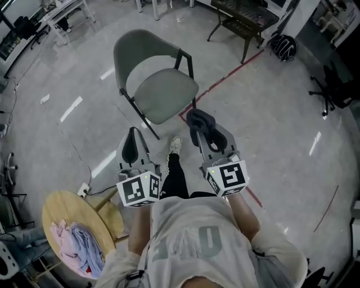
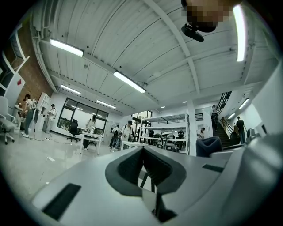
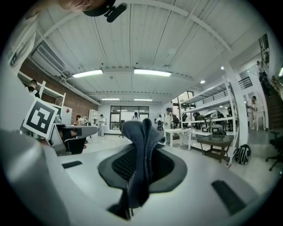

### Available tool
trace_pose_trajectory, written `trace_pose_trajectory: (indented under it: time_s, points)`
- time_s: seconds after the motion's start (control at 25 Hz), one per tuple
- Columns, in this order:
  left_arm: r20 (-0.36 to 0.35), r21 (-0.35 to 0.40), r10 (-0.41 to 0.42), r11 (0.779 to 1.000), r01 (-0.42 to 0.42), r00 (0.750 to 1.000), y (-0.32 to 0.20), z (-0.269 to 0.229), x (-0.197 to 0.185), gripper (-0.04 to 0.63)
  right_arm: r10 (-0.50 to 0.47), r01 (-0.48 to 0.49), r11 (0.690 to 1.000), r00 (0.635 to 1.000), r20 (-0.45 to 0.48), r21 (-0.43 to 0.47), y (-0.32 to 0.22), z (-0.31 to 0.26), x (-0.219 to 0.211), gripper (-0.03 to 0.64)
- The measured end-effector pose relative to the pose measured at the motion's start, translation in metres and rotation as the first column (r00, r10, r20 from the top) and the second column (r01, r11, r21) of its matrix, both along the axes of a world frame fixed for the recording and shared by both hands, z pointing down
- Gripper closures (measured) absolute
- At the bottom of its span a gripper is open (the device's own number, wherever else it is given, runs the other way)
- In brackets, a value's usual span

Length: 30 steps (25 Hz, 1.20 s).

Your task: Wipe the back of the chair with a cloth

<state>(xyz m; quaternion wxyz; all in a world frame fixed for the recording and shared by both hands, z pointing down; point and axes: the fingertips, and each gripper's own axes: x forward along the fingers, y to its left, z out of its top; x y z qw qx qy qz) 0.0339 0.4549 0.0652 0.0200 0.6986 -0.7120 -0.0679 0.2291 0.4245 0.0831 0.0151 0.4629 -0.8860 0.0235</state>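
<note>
My right gripper [image 1: 207, 135]: fingers clamped on dark cloth [image 3: 140, 148]. My left gripper [image 1: 133, 144]: fingers pressed together. Chair [image 1: 159, 85] beyond both fingertips.

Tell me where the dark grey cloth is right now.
Head view, right of centre: the dark grey cloth is pinched in the right gripper, just short of the grey chair.

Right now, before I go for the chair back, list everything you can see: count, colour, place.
chair: one, grey-green with black frame, on the floor ahead
cloth: one, dark blue-grey, in the right gripper
round table: one, light wood, lower left
heaped cloths: a pile, pink and pale blue, on the round table
floor tape: one red line, right of the chair
bench: one, dark, far side
shoe: one, white, between the grippers
left gripper: grey, jaws together, empty
right gripper: grey, clamped on the cloth
</note>
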Motion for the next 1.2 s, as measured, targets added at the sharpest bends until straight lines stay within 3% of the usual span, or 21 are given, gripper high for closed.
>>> trace_pose_trajectory:
  time_s: [0.12,0.48,0.64,0.88,1.2]
  points:
    - [0.009,-0.006,0.004,1.000,-0.004,1.000,-0.057,-0.003,-0.009,0.580,-0.024,0.024,1.000,0.999,-0.022,-0.011,-0.056,-0.003,-0.015,0.557]
    - [0.054,0.028,-0.007,1.000,0.005,0.999,-0.265,-0.048,-0.066,0.580,-0.045,0.045,0.999,0.998,0.031,0.014,-0.268,-0.054,-0.076,0.557]
    - [0.058,0.042,0.010,0.999,-0.012,0.998,-0.336,-0.061,-0.094,0.580,-0.036,0.034,0.999,0.998,0.054,0.026,-0.336,-0.071,-0.109,0.557]
    - [0.046,0.045,0.018,0.999,-0.020,0.999,-0.399,-0.072,-0.080,0.580,-0.055,0.053,0.998,0.997,0.057,0.024,-0.393,-0.079,-0.113,0.557]
    - [0.033,0.040,-0.011,0.999,0.009,0.999,-0.433,-0.075,-0.061,0.580,-0.120,0.119,0.993,0.991,0.065,0.018,-0.428,-0.077,-0.112,0.557]
